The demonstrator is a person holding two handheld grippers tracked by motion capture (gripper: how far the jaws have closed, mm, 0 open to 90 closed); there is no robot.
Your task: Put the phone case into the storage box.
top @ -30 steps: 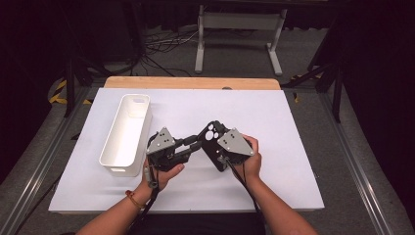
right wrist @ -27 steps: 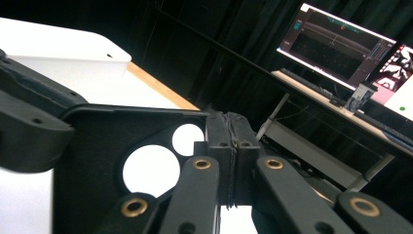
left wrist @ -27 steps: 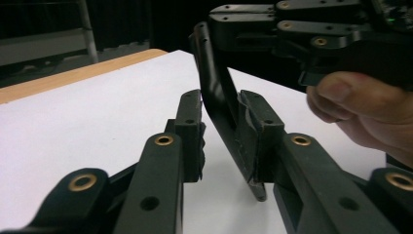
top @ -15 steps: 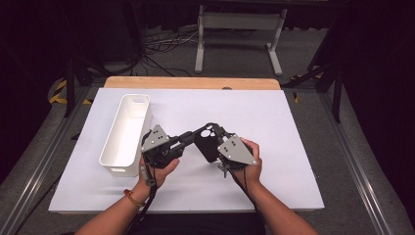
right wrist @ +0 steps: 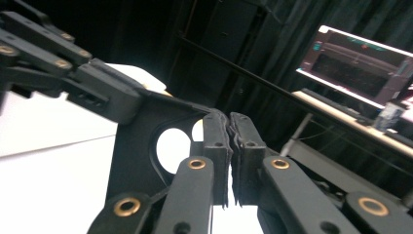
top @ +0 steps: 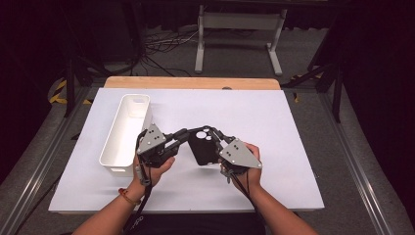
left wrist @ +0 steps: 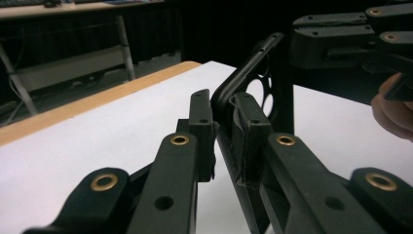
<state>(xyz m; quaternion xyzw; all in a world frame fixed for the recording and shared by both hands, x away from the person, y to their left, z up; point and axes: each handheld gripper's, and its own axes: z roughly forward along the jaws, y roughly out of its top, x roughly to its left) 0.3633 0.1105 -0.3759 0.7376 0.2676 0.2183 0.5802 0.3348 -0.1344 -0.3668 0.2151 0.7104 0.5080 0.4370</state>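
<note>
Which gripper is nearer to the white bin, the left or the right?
Left. The left gripper is just beside the white bin; the right gripper is farther away, beyond the black phone case.

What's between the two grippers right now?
A black phone case, held above the table between the left gripper and right gripper, each clamped on an edge, in the high view.
</note>
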